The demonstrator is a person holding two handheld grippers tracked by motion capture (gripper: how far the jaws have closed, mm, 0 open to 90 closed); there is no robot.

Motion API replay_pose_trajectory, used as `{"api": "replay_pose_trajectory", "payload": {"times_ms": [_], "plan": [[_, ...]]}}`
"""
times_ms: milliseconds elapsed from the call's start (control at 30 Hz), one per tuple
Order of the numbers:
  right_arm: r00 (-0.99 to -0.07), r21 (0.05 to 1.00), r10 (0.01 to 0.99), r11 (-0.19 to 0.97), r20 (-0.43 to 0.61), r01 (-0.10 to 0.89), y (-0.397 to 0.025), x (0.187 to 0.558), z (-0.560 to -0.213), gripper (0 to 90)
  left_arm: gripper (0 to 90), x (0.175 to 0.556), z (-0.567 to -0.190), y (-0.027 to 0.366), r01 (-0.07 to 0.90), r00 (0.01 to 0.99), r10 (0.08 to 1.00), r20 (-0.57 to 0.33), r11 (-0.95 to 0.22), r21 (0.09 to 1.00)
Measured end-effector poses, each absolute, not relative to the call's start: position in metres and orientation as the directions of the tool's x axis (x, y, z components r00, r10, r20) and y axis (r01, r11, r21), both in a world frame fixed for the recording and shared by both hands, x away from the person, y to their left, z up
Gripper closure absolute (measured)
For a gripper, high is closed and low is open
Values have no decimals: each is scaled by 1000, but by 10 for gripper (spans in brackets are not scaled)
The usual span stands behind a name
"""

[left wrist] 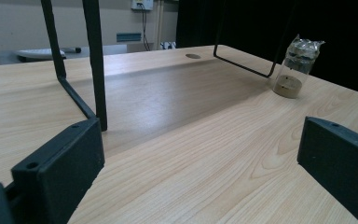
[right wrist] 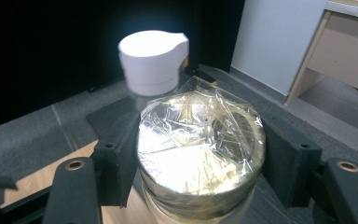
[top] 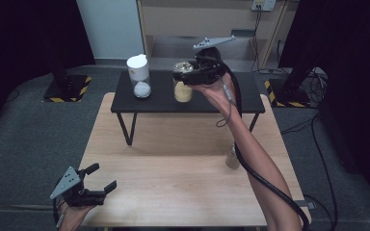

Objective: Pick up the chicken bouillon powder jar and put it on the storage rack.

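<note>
A glass jar of yellowish powder (top: 183, 92) stands on the black raised shelf (top: 241, 98), its mouth covered with crinkled clear film (right wrist: 200, 144). My right gripper (top: 184, 71) is shut on the jar's top, one black pad pressed against each side (right wrist: 200, 135). To its left on the shelf stands a white-lidded jar of white powder (top: 139, 77) (right wrist: 153, 60). A small film-covered jar with brown powder (left wrist: 294, 70) (top: 231, 158) sits on the wooden table, partly behind the right forearm. My left gripper (top: 103, 177) (left wrist: 200, 140) hovers open and empty at the table's front left.
The shelf's thin black wire legs (left wrist: 95, 60) stand on the light wooden table (top: 173, 183), close ahead of the left gripper. A cable hole (left wrist: 193, 56) is in the tabletop. Grey floor and a wooden cabinet (top: 197, 19) lie beyond.
</note>
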State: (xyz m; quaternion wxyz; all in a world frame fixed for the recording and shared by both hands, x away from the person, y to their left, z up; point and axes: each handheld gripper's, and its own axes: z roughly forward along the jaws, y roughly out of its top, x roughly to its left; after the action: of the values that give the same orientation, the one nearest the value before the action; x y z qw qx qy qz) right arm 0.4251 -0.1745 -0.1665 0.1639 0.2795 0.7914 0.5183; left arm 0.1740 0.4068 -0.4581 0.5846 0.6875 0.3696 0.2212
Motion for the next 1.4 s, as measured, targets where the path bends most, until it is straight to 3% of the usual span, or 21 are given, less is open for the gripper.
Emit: {"api": "replay_pose_trajectory", "payload": {"times_ms": [633,1400], "plan": [[-679,922,734,245,25,300,-164,439,-176,353,0,174,-459,407,250,628,767,-130,-41,968],[-679,903,733,271,30,333,-152,450,-199,354,0,174,-458,407,250,630,766,-126,-47,967]]}}
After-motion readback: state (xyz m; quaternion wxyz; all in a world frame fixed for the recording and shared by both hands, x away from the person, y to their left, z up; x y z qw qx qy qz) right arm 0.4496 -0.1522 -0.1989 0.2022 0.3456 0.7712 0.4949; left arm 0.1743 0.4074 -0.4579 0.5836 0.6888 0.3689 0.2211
